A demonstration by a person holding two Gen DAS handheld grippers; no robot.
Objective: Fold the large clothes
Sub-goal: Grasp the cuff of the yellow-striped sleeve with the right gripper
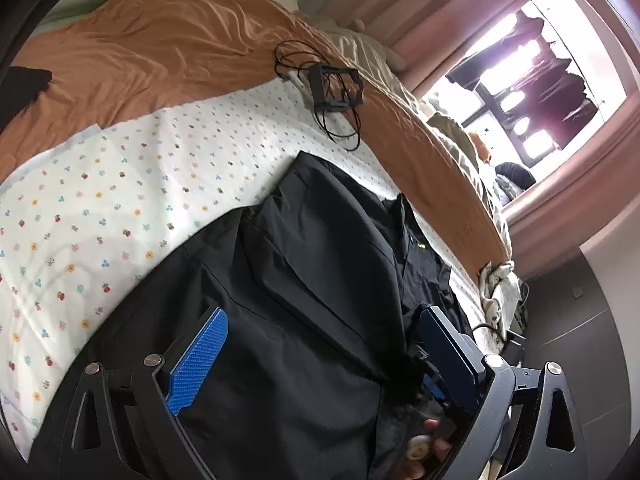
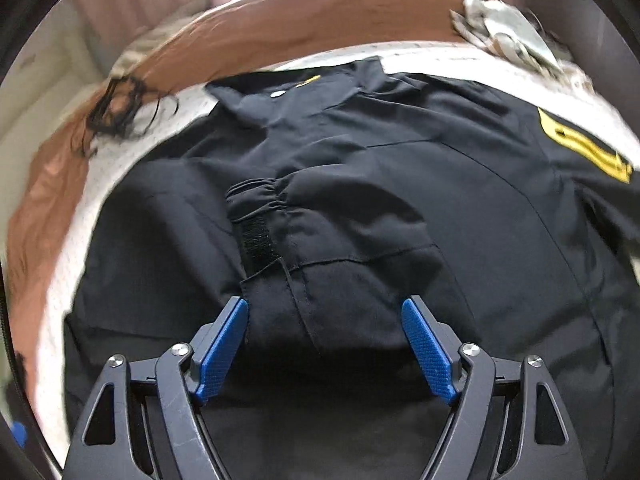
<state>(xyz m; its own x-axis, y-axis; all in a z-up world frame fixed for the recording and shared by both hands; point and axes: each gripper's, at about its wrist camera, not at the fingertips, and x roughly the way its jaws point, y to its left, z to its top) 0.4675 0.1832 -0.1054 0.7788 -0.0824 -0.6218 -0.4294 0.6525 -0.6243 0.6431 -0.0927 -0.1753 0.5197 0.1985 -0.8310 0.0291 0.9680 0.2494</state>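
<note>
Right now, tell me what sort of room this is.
Most likely a bedroom. The black jacket lies spread on a bed with a flower-print sheet and an orange blanket. Pink curtains frame a bright window beside the bed.

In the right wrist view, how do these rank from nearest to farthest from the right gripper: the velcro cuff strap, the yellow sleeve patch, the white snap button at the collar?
From the right gripper:
1. Velcro cuff strap, just ahead of the left finger, on the folded sleeve.
2. Yellow sleeve patch, far to the right.
3. White snap button, straight ahead near the collar, at the jacket's far edge.
</note>
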